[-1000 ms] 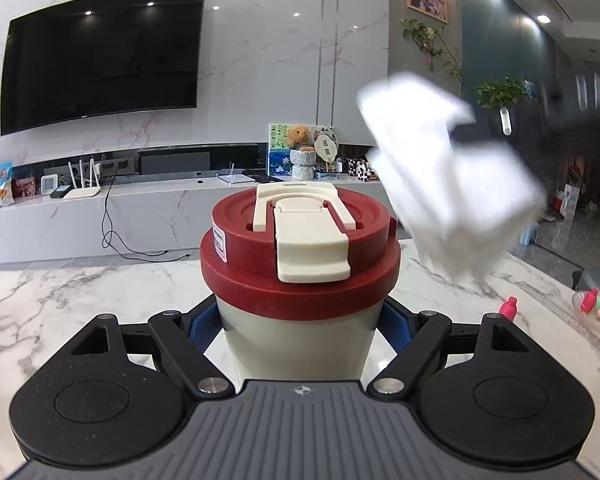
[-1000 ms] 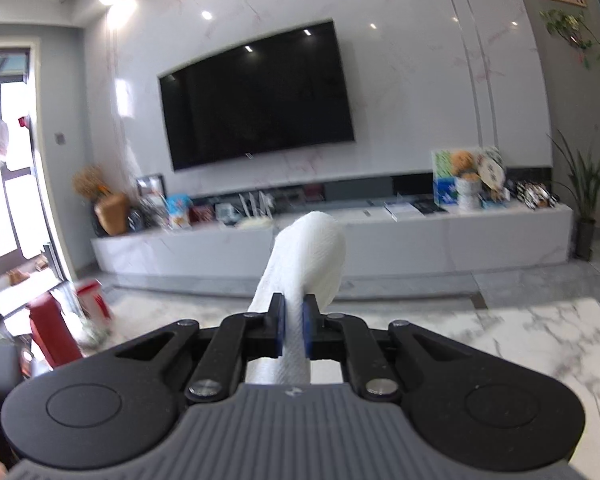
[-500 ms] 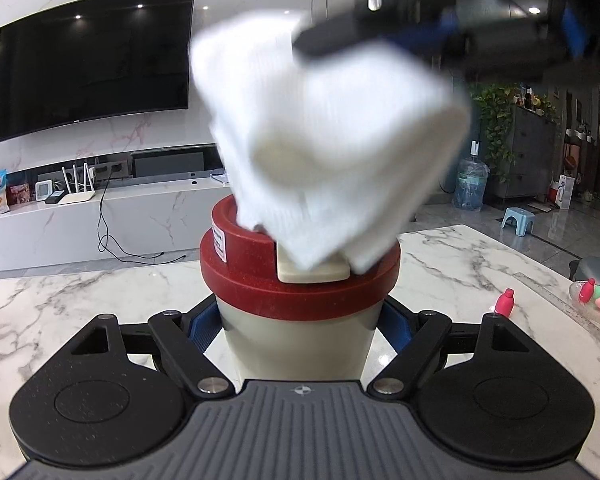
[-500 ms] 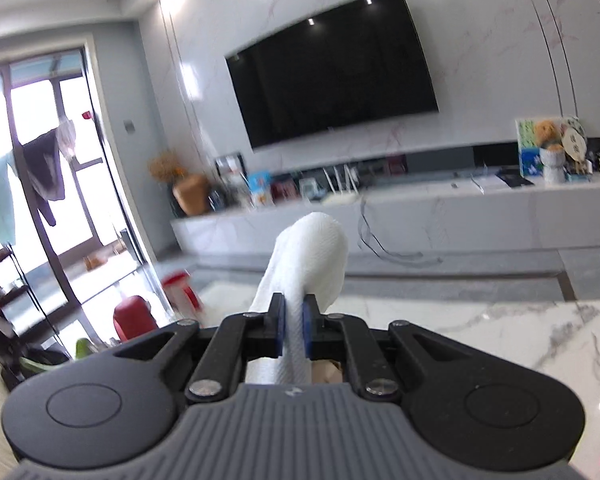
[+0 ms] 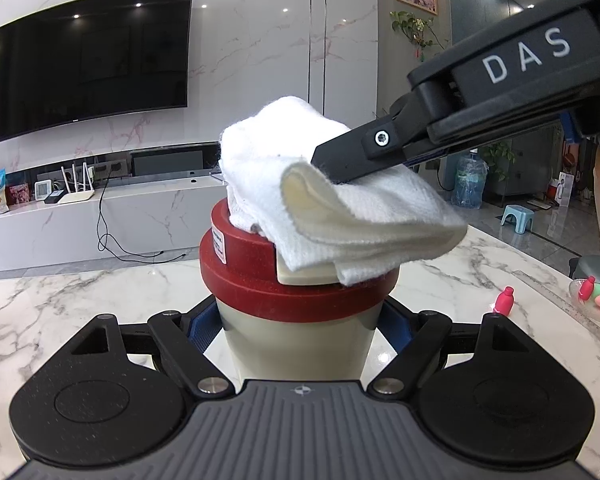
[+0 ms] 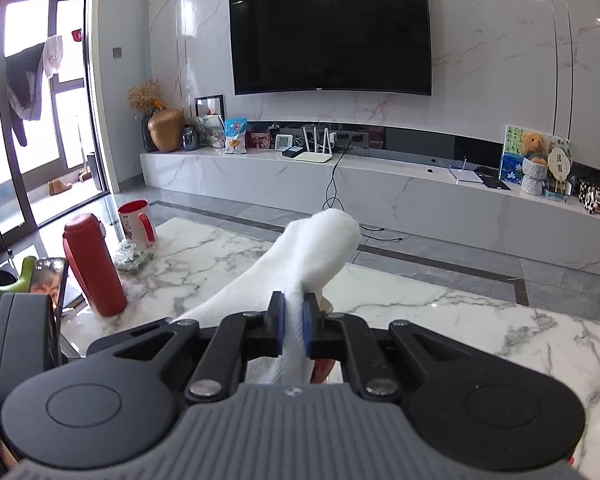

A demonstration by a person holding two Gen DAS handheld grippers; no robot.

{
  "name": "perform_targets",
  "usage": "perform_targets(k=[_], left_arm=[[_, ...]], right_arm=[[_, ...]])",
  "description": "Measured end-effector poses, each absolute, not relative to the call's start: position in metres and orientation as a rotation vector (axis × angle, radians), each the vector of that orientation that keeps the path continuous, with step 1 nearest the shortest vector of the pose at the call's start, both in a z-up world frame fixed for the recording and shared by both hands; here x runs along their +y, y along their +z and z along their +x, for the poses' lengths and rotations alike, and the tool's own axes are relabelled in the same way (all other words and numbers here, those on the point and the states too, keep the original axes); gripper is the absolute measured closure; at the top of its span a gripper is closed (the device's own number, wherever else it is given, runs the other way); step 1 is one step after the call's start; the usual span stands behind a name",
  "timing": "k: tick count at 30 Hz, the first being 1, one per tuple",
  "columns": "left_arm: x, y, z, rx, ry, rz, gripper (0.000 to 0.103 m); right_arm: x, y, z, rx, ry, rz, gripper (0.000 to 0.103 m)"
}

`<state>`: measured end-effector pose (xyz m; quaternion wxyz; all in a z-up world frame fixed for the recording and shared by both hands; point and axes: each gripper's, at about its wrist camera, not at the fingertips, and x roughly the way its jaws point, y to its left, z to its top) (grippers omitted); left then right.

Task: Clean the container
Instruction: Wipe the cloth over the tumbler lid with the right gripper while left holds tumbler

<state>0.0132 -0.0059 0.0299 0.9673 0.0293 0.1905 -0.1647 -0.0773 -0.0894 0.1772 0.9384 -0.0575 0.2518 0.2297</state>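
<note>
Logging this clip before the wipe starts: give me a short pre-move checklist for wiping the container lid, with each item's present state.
1. Left tongs shut on the container: ok, both fingers against its cream body.
2. Right tongs shut on the white cloth: ok, pinched between the blue pads.
3. Cloth on the red lid: ok, it rests on top, covering the cream flip tab.
4. Container upright on the marble table: ok.
5. Pink bottle clear of the wipe: ok, well aside.
6. Dirt left on lid: cannot tell, cloth hides it.

The cloth lies on the container's lid — container standing on the table.
</note>
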Motion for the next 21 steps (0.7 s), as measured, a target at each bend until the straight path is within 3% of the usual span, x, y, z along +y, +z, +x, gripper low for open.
perform_targets(k=[6,21], left_arm=[[-0.0067,0.0310,0.0131,0.366,-0.311,0.048,0.015],[-0.0108,0.0373,0.0093,0.284,-0.299,0.059,0.019]], right_arm=[[-0.0905,0.1730,-0.0772,0.516,0.467,-0.127,0.092],[-0.0828,0.1739,-0.0722,0.536,0.493,-0.169,0.092]])
